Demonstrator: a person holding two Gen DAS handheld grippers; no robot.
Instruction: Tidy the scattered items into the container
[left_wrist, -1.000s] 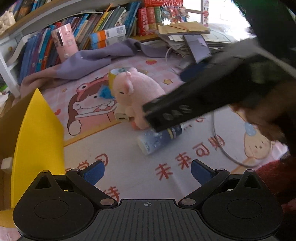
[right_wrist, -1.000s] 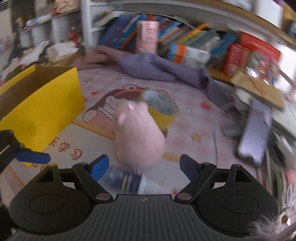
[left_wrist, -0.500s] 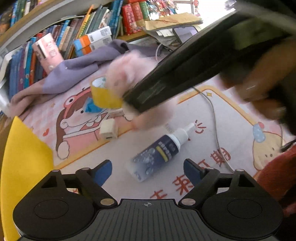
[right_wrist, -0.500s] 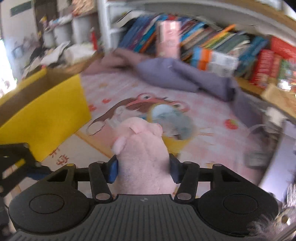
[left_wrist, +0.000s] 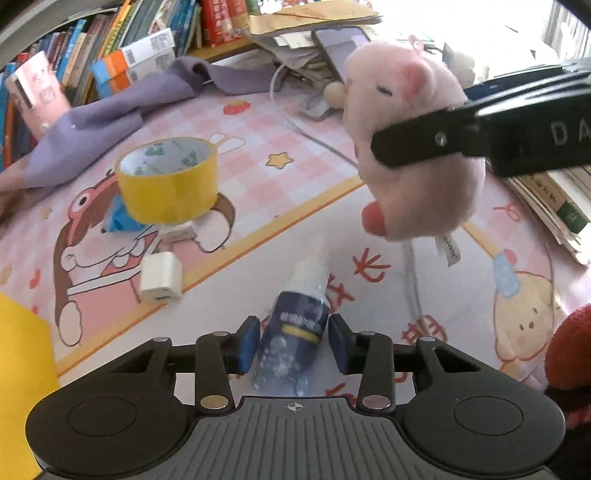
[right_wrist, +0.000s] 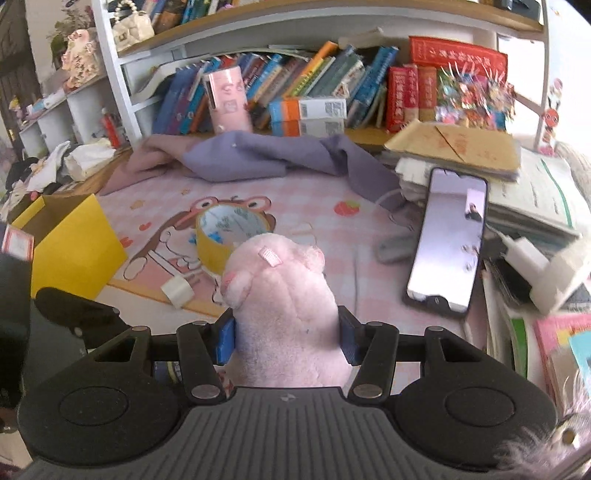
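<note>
Through the left wrist camera we see our left gripper (left_wrist: 293, 345) closing, its blue pads (left_wrist: 248, 345) at the sides of a small dark-blue plastic bottle with a white cap (left_wrist: 297, 325), which lies on the pink cartoon-printed play mat (left_wrist: 258, 192) with its cap pointing away from us; whether the pads already press on it we cannot tell. Only this view shows the bottle clearly; in the right wrist view just a sliver of it peeks out beneath the gripper body. Past the bottle a white cube-shaped charger plug (left_wrist: 160, 282) rests on the mat, and beyond it a roll of yellow packing tape (left_wrist: 168, 181) stands on its side, toward the mat's far left. Up at the right we see our right gripper (left_wrist: 417, 144) from outside, clamped across a soft pink plush pig (left_wrist: 410, 122) that hangs clear of the mat. The right wrist camera gives the inside of that grip: the right gripper's narrow jaws squeeze the pig's body from both sides, its head pointing forward above the tape roll. This view alone shows the open yellow cardboard box (right_wrist: 70, 243) at the mat's left edge, a lit smartphone (right_wrist: 448, 240) leaning at its right edge, a crumpled lilac cloth (right_wrist: 280, 158) along its far edge, and the bookshelf (right_wrist: 295, 85) behind.
</note>
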